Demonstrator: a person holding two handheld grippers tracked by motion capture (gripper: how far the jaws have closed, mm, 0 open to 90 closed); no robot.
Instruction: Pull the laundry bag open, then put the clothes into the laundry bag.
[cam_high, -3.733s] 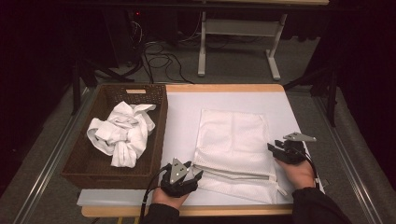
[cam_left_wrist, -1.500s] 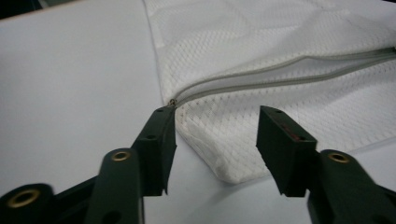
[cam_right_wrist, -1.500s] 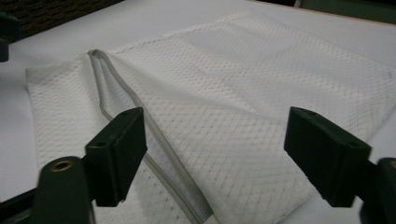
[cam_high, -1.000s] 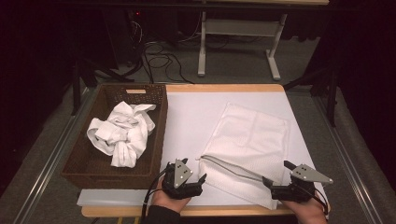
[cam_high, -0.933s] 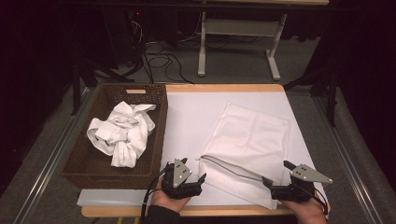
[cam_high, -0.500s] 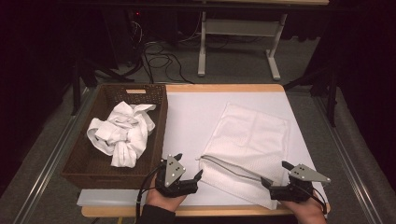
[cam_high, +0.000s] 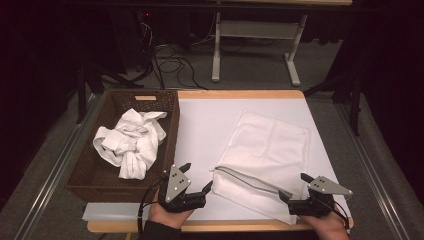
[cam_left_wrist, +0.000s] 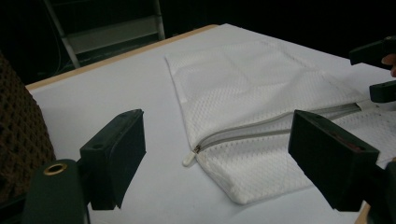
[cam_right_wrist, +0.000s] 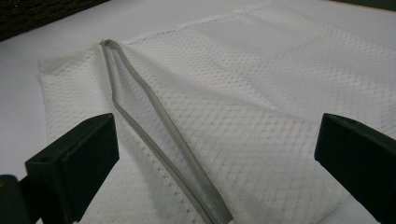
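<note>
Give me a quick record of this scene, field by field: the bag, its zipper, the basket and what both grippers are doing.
Mesh laundry bag: white, lying flat on the white table, turned at an angle
Zipper: grey, open, its two sides parted along the near edge
Zipper pull: white, at the bag's left corner
Basket: dark wicker, left of the bag, holding crumpled white cloth
Left gripper: jaws open, just short of the pull corner, holding nothing
Right gripper: jaws open, at the bag's right near corner, holding nothing
</note>
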